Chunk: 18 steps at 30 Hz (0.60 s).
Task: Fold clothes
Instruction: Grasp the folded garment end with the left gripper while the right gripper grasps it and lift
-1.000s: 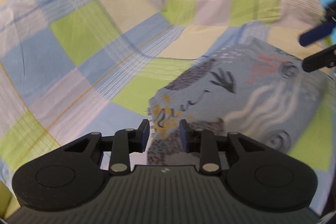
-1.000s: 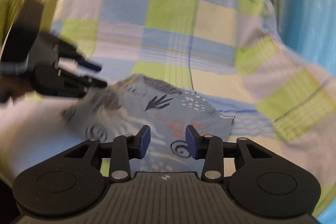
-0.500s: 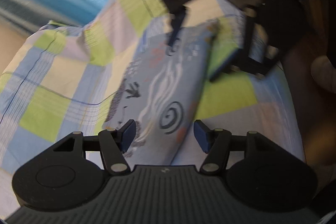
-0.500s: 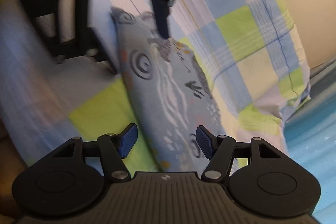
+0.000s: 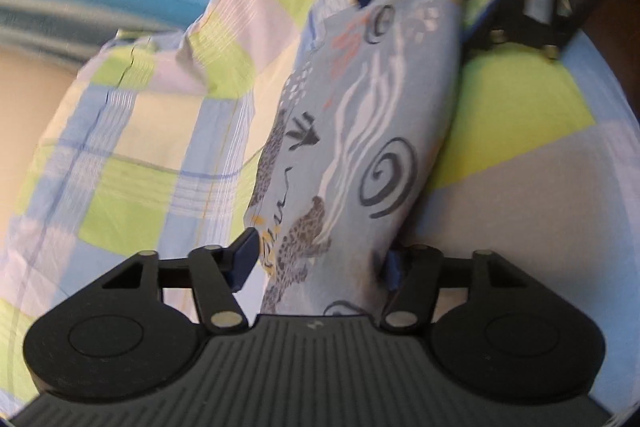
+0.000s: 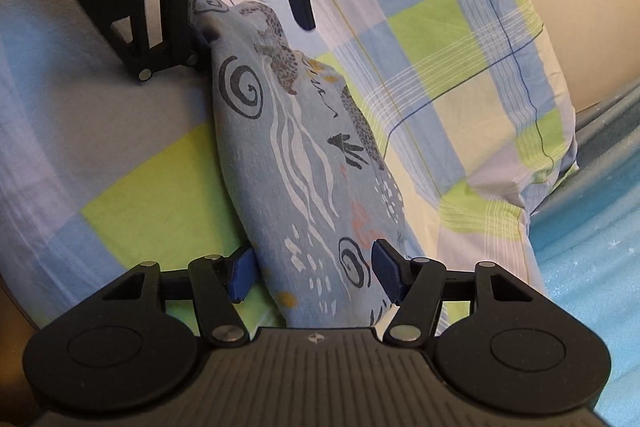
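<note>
Lengthwise on the checked bedsheet (image 6: 460,39) lies a folded blue patterned garment (image 6: 304,163), one end between each claw. Both the left gripper (image 5: 320,261) and the right gripper (image 6: 312,273) stand wide apart, straddling the cloth's ends without clamping it.

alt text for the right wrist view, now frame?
A folded blue patterned garment lies on a checked bedsheet, running away from the camera between the right gripper's open fingers. The left gripper sits open around the garment's far end, facing the camera. Blue foam matting shows at the right edge.
</note>
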Motion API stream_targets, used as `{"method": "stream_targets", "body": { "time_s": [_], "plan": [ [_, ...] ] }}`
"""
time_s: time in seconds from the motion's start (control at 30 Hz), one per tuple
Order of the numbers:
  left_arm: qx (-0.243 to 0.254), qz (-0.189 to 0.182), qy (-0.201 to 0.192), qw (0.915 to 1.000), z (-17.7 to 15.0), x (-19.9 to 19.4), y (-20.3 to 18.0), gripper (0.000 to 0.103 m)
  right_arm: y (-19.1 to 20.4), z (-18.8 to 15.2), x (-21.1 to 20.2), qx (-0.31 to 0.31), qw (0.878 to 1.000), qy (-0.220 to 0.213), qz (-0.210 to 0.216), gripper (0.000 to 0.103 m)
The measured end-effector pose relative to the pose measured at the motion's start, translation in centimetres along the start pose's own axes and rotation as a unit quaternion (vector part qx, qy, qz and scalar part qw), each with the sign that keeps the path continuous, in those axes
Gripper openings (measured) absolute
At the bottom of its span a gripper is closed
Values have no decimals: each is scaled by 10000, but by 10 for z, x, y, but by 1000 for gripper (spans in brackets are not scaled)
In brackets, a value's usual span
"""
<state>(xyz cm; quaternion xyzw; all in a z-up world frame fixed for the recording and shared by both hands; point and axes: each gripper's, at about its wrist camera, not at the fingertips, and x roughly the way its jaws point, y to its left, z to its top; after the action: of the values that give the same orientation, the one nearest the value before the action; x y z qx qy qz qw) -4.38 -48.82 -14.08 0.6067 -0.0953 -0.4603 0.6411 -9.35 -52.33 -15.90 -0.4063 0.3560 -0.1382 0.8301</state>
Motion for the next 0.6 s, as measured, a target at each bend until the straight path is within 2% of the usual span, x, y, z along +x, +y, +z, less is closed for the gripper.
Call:
{"method": "stream_targets", "body": {
  "time_s": [0.13, 0.2, 0.33, 0.6],
  "plan": [
    [-45, -219, 42, 9997, 5, 5, -2, 27, 3, 1, 4, -36, 10000, 1, 81, 38],
    [-152, -374, 62, 9992, 5, 5, -1, 13, 4, 0, 5, 71, 9998, -27, 171, 33],
    [-378, -540, 132, 9977, 7, 8, 3, 9, 8, -1, 3, 141, 9996, -18, 240, 25],
    [-387, -541, 116, 9977, 8, 11, 6, 8, 10, -1, 2, 213, 9995, 6, 245, 25]
  ]
}}
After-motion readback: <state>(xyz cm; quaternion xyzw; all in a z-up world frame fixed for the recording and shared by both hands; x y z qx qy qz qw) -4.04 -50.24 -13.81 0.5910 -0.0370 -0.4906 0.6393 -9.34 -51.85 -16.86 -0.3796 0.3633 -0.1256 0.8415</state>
